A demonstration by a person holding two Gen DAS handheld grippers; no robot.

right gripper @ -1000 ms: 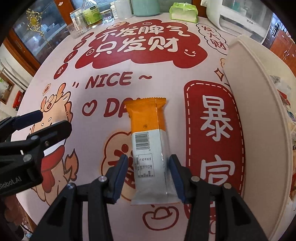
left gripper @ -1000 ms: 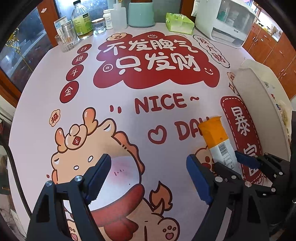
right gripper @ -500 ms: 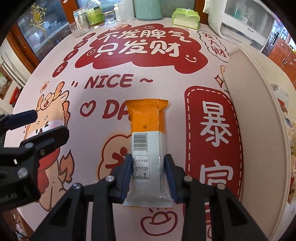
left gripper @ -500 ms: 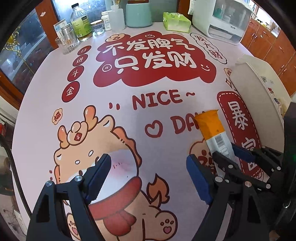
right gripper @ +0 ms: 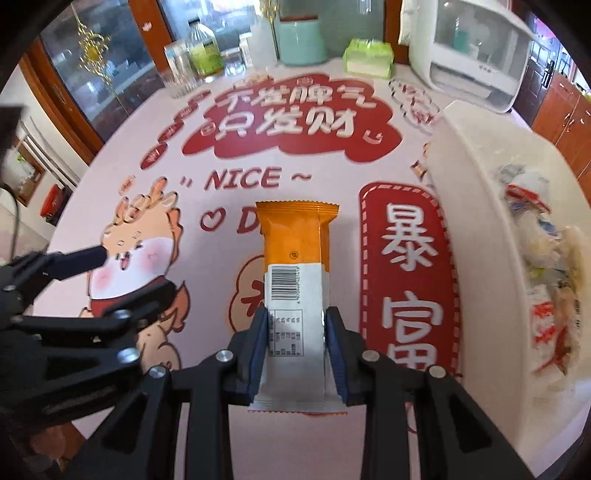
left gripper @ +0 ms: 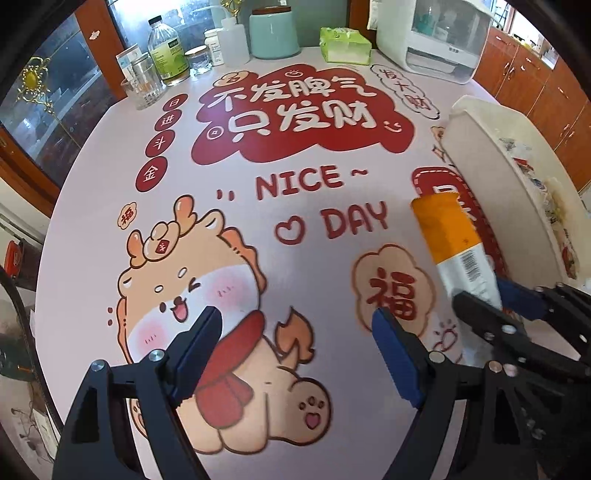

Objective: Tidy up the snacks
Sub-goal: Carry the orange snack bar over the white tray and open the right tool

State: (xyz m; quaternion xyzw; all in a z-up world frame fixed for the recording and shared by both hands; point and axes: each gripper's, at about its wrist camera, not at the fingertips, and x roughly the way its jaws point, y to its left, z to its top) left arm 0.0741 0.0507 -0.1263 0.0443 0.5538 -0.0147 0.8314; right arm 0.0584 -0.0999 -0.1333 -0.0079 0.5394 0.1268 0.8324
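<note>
An orange and white snack packet (right gripper: 293, 254) with a barcode hangs lifted off the printed tablecloth, its orange end pointing away from me. My right gripper (right gripper: 295, 317) is shut on its white lower half, both blue pads pressing its sides. The left wrist view shows the same packet (left gripper: 448, 229) at the right, held in the right gripper (left gripper: 491, 295). My left gripper (left gripper: 297, 317) stands open with nothing between its fingers, above the cartoon dragon print. It also shows at the left of the right wrist view as the left gripper (right gripper: 136, 273).
A white tub (right gripper: 476, 184) holding several wrapped snacks (right gripper: 543, 258) stands at the right edge. Along the far edge are glass jars (left gripper: 142, 85), a bottle (left gripper: 166, 51), a teal canister (left gripper: 273, 31), a green tissue pack (left gripper: 345, 44) and a white appliance (left gripper: 436, 40).
The right jaws closed onto the packet, then lifted it off the cloth and a little toward the tub. The left gripper, still open, rose slightly.
</note>
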